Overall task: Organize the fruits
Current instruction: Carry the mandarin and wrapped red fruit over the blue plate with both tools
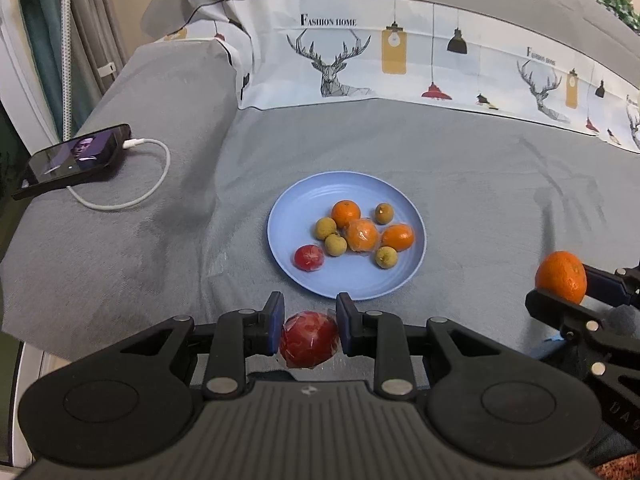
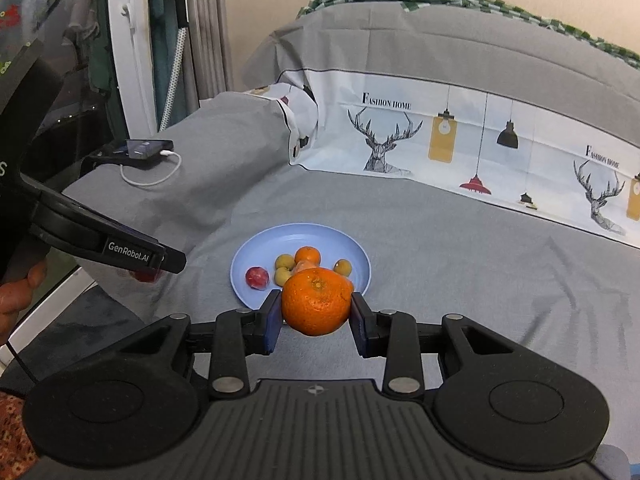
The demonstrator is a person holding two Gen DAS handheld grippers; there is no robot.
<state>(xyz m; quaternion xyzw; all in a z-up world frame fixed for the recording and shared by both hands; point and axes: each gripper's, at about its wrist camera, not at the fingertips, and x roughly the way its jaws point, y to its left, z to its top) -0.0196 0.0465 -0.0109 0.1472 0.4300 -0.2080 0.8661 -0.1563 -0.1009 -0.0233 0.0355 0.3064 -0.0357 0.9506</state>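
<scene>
We hold the left gripper [image 1: 309, 326] low over the grey bedspread [image 1: 460, 168], its blue pads pressed against both sides of a red fruit in clear wrap [image 1: 308, 339], just short of the near rim of the blue plate [image 1: 288, 204]. The right gripper [image 2: 315, 316] carries a mandarin [image 2: 316, 304] clamped between its jaws, stem end up; in the left wrist view the same mandarin [image 1: 561, 277] sits at the right edge, well to the right of the plate.

On the plate we see three orange citrus fruits clustered at the middle: one at the far side [image 1: 346, 213], one wrapped in film at the centre [image 1: 362, 235], and one to the right [image 1: 398, 237]. Four small yellow-brown longans [image 1: 326, 228] lie around them, two touching on the left, one at the far right, one at the near right. A second wrapped red fruit [image 1: 309, 257] rests alone on the plate's near left part.

Far to the left, on a raised grey fold, a smartphone [image 1: 76, 158] lies with its screen lit and a white charging cable [image 1: 132, 196] looping from it. Behind the plate runs a printed fabric band with deer heads and hanging lamps [image 1: 340, 64].
</scene>
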